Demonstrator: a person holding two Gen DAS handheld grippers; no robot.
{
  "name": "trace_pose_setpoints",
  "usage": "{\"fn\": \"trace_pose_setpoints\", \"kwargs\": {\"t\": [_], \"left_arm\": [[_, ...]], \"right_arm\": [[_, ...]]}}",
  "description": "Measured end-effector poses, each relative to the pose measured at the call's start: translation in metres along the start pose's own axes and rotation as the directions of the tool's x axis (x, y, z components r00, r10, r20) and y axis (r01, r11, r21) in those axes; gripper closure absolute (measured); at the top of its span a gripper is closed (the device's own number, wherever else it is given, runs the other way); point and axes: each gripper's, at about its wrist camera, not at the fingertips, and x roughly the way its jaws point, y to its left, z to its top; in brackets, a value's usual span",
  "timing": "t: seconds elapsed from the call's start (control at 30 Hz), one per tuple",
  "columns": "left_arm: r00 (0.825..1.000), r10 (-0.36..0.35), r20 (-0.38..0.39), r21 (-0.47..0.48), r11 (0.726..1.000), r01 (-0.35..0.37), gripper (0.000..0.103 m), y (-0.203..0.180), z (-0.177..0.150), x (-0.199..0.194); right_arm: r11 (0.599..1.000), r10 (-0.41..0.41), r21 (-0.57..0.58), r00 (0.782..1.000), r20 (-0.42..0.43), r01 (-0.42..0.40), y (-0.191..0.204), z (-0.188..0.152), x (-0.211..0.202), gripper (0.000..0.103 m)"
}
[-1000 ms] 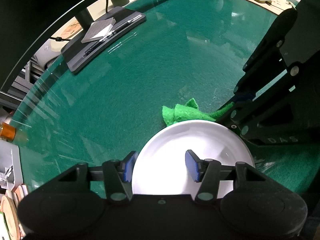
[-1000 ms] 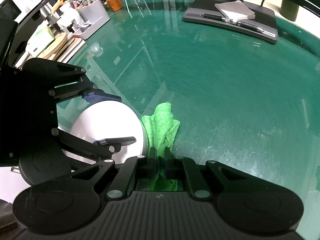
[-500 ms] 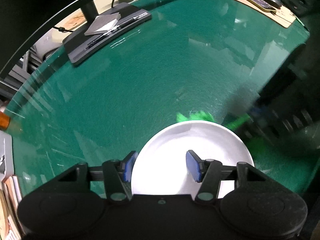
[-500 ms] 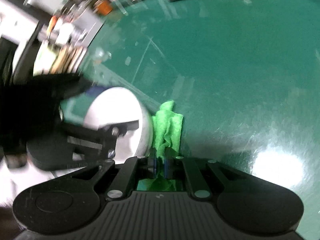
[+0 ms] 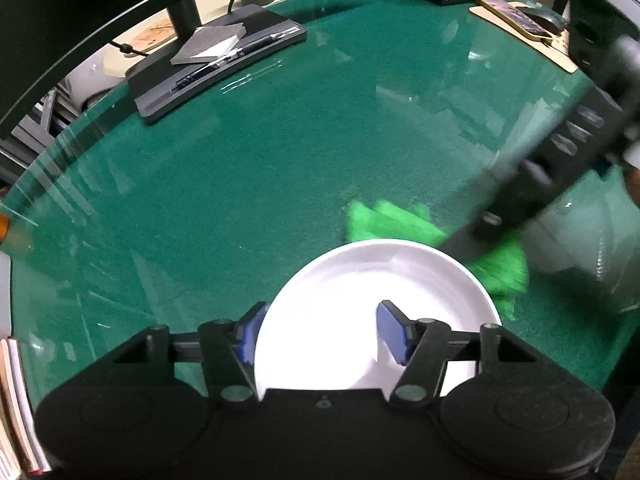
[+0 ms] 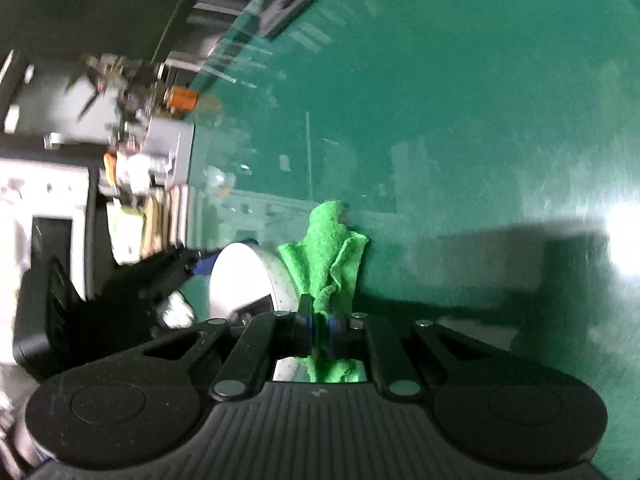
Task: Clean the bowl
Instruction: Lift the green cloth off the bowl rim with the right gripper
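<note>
**Cloth at the rim, bowl held by its edge**

Left wrist view first: the left gripper (image 5: 320, 334) is reaching over the white bowl (image 5: 360, 300), which is sitting on the green bench (image 5: 260, 168) right in front of the camera. Its jaws are standing wide, one blue pad (image 5: 250, 334) outside the bowl's left rim and the other inside the bowl; whether the pads are pressing on the rim is hard to tell. Just beyond the far rim, the green cloth (image 5: 392, 224) is bunching up, blurred, with part of it spilling down the bowl's right side. The right gripper (image 5: 556, 160) is coming in from the right as a dark, smeared shape, its tip meeting the cloth at the bowl's edge. At the back of the bench, a dark tray (image 5: 216, 68) is carrying a grey pad and a pen, and a phone (image 5: 516, 18) is lying on a wooden board at the far right.

Over to the right wrist view: the right gripper (image 6: 320, 322) is pinching the green cloth (image 6: 328, 252), jaws drawn narrow around a fold, the cloth rising ahead of the fingers. The white bowl (image 6: 236, 280) is showing just left of the cloth, touching it, and appears tipped in this tilted view. The left gripper (image 6: 160, 276) is gripping at the bowl's far side, blurred. An orange jar (image 6: 182, 98) is standing among clutter at the bench's edge.
</note>
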Motion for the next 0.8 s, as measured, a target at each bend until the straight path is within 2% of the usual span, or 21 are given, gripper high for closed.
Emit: {"fn": "trace_pose_setpoints", "kwargs": {"t": [0.07,0.13,0.17,0.23,0.33,0.4,0.47,0.5,0.53,0.6,0.8], "left_arm": [[1.000,0.008,0.000,-0.012,1.000,-0.008,0.042,-0.001,0.000,0.000],[1.000,0.013,-0.001,-0.019,1.000,-0.013,0.042,-0.001,0.000,0.000],[1.000,0.021,-0.022,-0.038,0.999,-0.022,0.043,-0.002,0.001,-0.001],[0.998,0.028,-0.050,-0.068,0.997,-0.031,0.042,-0.003,0.001,-0.002],[0.998,0.006,-0.055,-0.175,0.984,-0.016,0.042,-0.003,-0.015,-0.008],[0.999,0.006,-0.049,-0.188,0.982,-0.015,0.047,-0.002,-0.017,-0.008],[0.999,0.006,-0.039,-0.207,0.978,-0.014,0.067,0.001,-0.018,-0.009],[0.999,0.017,-0.037,-0.213,0.977,-0.024,0.067,0.005,-0.016,-0.008],[0.999,-0.018,-0.038,-0.200,0.980,0.010,0.067,0.010,-0.012,-0.006],[0.998,-0.042,-0.038,-0.160,0.986,0.035,0.066,0.011,-0.009,-0.005],[0.998,-0.061,-0.010,-0.126,0.990,0.059,0.063,0.007,-0.002,0.000]], "right_arm": [[1.000,0.019,0.014,1.000,0.021,-0.019,0.004,0.008,0.007,0.094],[0.996,0.076,0.042,0.997,0.026,-0.077,0.009,0.020,0.020,0.093],[0.995,0.085,0.041,0.996,0.024,-0.086,0.012,0.022,0.023,0.093],[0.997,0.074,0.016,0.997,0.002,-0.074,0.022,0.028,0.035,0.093],[0.998,0.065,-0.010,0.998,-0.024,-0.066,0.028,0.030,0.039,0.093],[0.998,0.060,-0.007,0.998,-0.020,-0.060,0.027,0.030,0.038,0.093],[0.998,0.056,0.010,0.998,-0.018,-0.056,0.023,0.029,0.037,0.093],[0.998,0.059,0.009,0.998,-0.023,-0.059,0.023,0.028,0.037,0.093],[0.998,0.063,0.003,0.997,-0.033,-0.063,0.023,0.025,0.035,0.093],[0.998,0.054,-0.010,0.998,-0.018,-0.054,0.019,0.015,0.023,0.092],[0.986,0.128,0.118,0.991,-0.044,-0.122,-0.025,-0.015,-0.015,0.092]]}}
